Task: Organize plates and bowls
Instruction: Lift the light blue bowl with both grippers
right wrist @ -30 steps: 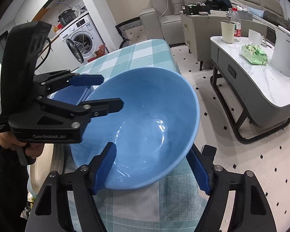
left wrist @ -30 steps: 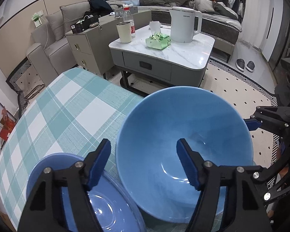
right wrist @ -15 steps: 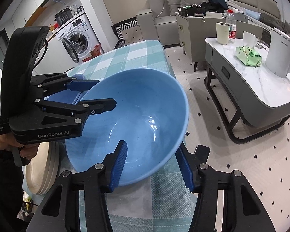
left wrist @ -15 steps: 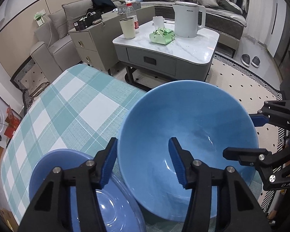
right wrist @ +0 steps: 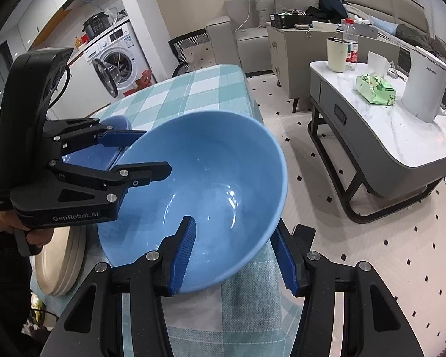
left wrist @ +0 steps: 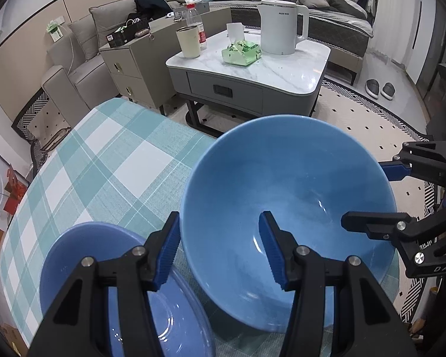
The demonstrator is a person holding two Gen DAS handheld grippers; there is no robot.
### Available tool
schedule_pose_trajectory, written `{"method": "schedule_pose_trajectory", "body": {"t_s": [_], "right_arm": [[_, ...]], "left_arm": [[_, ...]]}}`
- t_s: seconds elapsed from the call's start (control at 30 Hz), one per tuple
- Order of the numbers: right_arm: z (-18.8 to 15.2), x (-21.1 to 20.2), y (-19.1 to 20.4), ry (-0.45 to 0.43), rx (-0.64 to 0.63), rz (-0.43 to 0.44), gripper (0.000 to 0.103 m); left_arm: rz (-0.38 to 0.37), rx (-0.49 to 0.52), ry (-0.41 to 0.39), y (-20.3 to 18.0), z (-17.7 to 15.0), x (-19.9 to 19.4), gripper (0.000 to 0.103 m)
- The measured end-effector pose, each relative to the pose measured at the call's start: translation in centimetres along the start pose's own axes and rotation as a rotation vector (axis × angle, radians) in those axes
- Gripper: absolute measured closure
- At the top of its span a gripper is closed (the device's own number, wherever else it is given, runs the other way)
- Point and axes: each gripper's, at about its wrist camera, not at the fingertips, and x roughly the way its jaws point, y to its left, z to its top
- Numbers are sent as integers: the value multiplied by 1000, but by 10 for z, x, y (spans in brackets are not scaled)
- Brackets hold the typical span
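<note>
The big bowl (left wrist: 288,208) at the surface's (left wrist: 110,160) edge is gripped by both claws, just closed: left claw (left wrist: 220,250) and right claw (right wrist: 233,253) astride opposite rims.

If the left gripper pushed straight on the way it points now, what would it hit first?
The large blue bowl. The left gripper already straddles its near rim, one finger inside and one outside, so going on would likely drive the rim deeper between the jaws toward the bowl's wall. Whether the pads press the rim is unclear.
</note>
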Motion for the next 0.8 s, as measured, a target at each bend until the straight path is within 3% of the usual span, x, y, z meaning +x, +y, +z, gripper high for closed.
{"method": "schedule_pose_trajectory", "body": {"t_s": [0.5,0.8], "right_arm": [[-4,-3,-4,7,1,-25,49],[-6,-5,-10,8,7,-23,49]], "left_arm": [[-10,-26,-15,-8,2,0,50],[-33,-19,18,-11,-8,-2,50]]}}
